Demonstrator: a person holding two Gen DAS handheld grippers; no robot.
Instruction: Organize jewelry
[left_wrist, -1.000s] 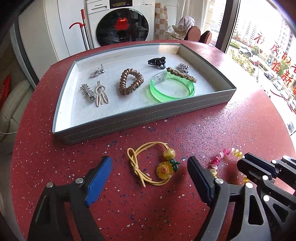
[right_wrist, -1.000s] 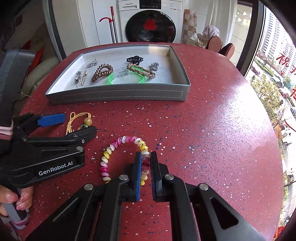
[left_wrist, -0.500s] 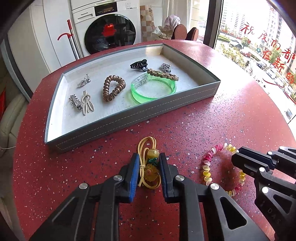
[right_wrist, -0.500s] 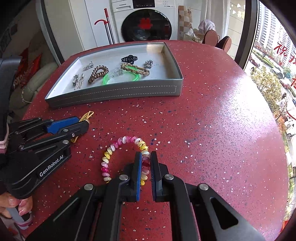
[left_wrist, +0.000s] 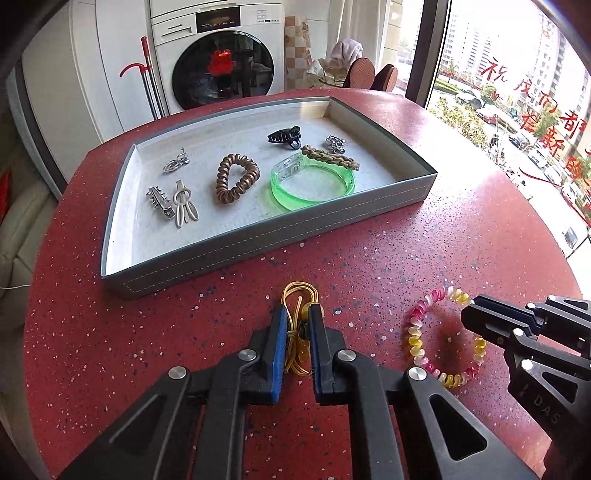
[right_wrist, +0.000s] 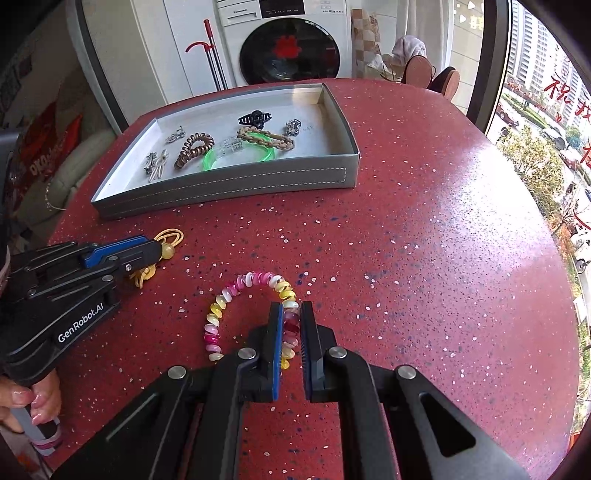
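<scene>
My left gripper is shut on a yellow cord hair tie with a flower charm, low over the red table; it also shows in the right wrist view. My right gripper is shut on a pink, white and yellow coiled bracelet, which also shows in the left wrist view, to the right of the hair tie. A grey tray beyond holds a green bangle, a brown coil tie, a black claw clip, a braided band and silver clips.
The round red speckled table drops off at the right by a window. A washing machine and a red-handled mop stand behind the table. A hand holds the left gripper's handle.
My left gripper closed on the yellow hair tie and now pinches it tighter. The view of the tray shifted. My right gripper stayed shut on the bracelet.
</scene>
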